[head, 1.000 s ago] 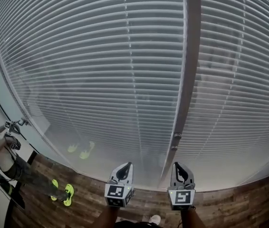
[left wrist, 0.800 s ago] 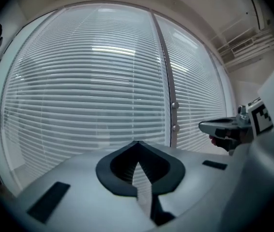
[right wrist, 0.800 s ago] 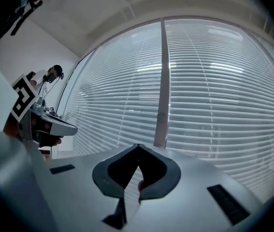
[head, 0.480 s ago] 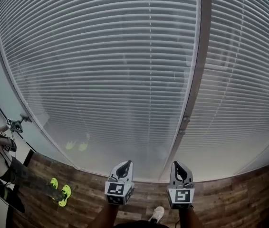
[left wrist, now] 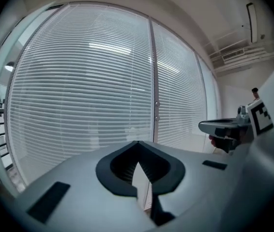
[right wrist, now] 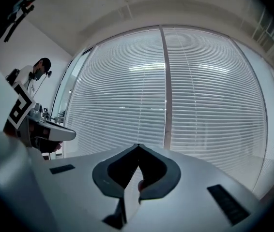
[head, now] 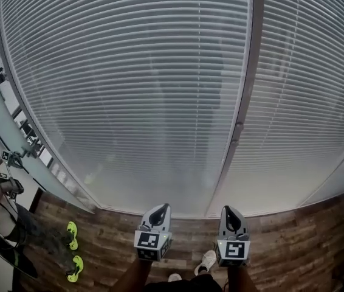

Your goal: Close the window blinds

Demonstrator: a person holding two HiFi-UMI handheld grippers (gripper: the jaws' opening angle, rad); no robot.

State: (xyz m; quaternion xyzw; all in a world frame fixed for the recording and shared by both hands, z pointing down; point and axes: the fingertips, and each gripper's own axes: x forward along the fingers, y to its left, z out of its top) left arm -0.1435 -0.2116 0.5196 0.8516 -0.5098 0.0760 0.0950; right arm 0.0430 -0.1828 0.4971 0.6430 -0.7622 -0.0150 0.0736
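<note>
The window blinds (head: 141, 90) fill most of the head view, white horizontal slats behind glass, split by a grey upright mullion (head: 249, 72) that carries a small knob (head: 239, 126). My left gripper (head: 162, 208) and right gripper (head: 227, 209) are held side by side low in that view, pointing at the window and well short of it. Both are shut with nothing between the jaws. In the left gripper view the tips (left wrist: 138, 142) meet in front of the blinds (left wrist: 83, 81), and the right gripper view shows its tips (right wrist: 138, 145) meeting likewise.
A wooden floor (head: 293, 248) runs along the foot of the window. At the left stands another person (head: 2, 218) in yellow-green shoes (head: 72, 227), beside a glass partition (head: 11, 126). My own shoe (head: 207, 260) shows below the grippers.
The window has drawn away from me and more floor shows beneath it. Both grippers kept their spacing and stayed shut. The person at the left has shifted their feet.
</note>
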